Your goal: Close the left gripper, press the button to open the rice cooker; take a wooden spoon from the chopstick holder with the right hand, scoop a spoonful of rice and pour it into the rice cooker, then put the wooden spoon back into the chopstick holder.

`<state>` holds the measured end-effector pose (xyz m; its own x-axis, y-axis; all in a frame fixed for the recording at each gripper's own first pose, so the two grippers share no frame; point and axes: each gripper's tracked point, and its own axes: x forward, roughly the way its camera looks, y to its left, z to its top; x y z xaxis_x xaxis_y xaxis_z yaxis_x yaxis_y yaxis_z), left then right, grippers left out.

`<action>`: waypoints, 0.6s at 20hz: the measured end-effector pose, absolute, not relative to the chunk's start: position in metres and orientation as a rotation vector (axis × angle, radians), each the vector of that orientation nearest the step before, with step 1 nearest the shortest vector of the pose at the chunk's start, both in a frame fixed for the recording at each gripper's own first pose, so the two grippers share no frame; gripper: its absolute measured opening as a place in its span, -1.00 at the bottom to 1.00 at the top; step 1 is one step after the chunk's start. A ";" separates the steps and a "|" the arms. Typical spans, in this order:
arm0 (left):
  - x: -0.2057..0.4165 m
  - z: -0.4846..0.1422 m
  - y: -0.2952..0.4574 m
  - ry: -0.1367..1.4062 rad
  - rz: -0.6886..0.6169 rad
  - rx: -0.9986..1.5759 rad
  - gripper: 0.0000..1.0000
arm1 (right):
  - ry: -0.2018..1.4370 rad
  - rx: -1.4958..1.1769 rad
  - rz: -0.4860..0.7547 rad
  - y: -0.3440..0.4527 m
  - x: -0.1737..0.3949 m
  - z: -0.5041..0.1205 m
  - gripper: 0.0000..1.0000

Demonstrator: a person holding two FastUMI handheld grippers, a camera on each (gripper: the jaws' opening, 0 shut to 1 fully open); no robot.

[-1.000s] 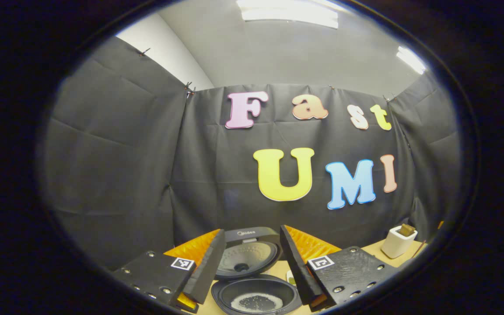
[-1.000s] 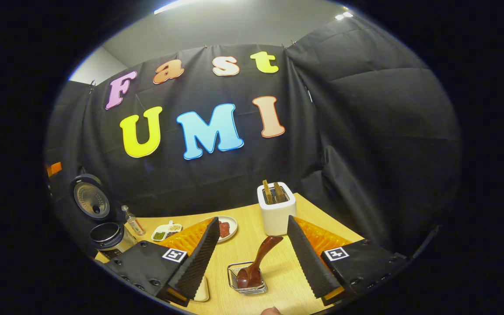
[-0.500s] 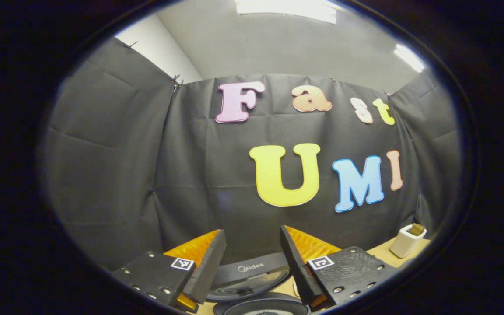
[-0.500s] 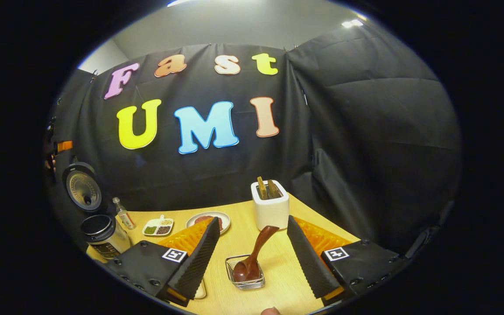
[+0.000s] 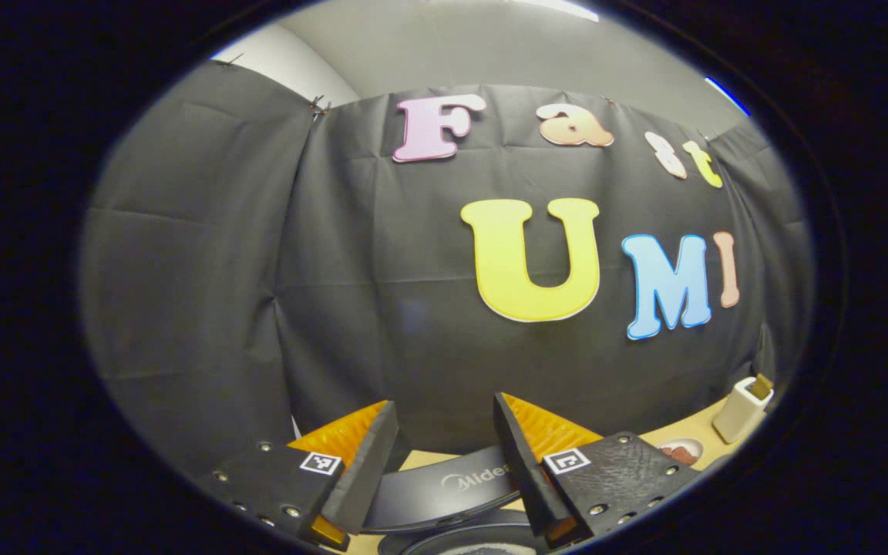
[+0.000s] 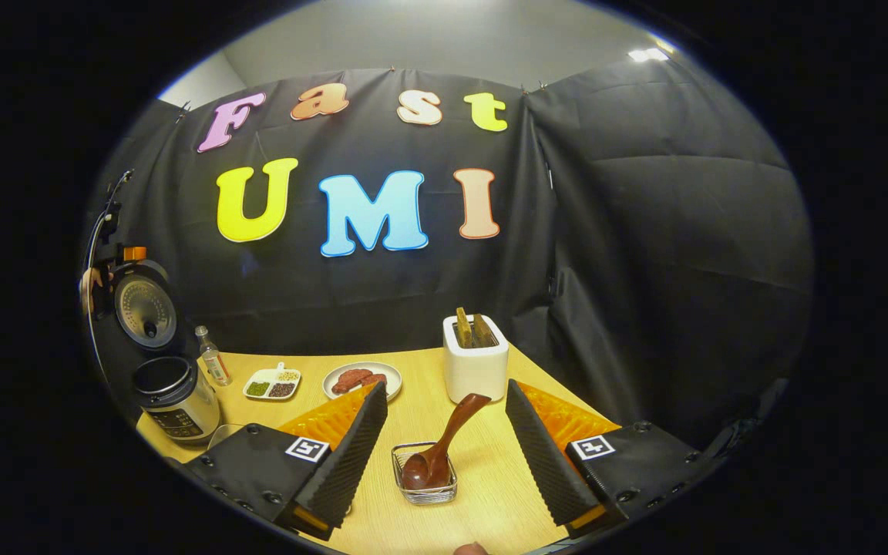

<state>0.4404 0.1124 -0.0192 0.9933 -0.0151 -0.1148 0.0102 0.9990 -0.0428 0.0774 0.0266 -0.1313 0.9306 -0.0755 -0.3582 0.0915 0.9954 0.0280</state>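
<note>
Your right gripper [image 6: 444, 455] has its jaws spread wide with nothing between them, and the dark brown wooden spoon [image 6: 444, 443] lies straight ahead between the two fingers, its bowl down in a small clear square dish with a wire rim [image 6: 425, 486] and its handle leaning up and away to your right. Treat that spoon as light and rigid, with a smooth finish that is probably slippery, so take it across the slim handle above the bowl, not at the rounded tip. One spoon sits in that dish; the white rectangular chopstick holder [image 6: 475, 366] stands just beyond it and carries two wooden handles. Off to the left of the right gripper you have one silver-and-black rice cooker [image 6: 174, 397] with its lid up, one small bottle [image 6: 213, 366], one white divided dish of grains [image 6: 273, 383] and one white plate with red pieces [image 6: 358, 379], all on the pale wooden tabletop [image 6: 490, 478]. Your left gripper [image 5: 444, 478] is likewise parted and grips nothing; the cooker's raised dark lid [image 5: 444, 493] sits just beyond its tips, though whether they touch is hard to tell there.
</note>
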 end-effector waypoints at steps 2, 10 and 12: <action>0.433 -0.025 0.110 0.139 -0.010 -0.054 0.58 | 0.361 0.032 -0.066 0.029 0.080 -0.130 0.96; 0.378 -0.042 0.086 0.172 -0.028 -0.067 0.62 | 0.338 0.019 0.020 0.029 0.088 -0.122 0.96; 0.364 -0.046 0.079 0.183 -0.038 -0.070 0.62 | 0.335 0.016 0.037 0.026 0.086 -0.122 0.96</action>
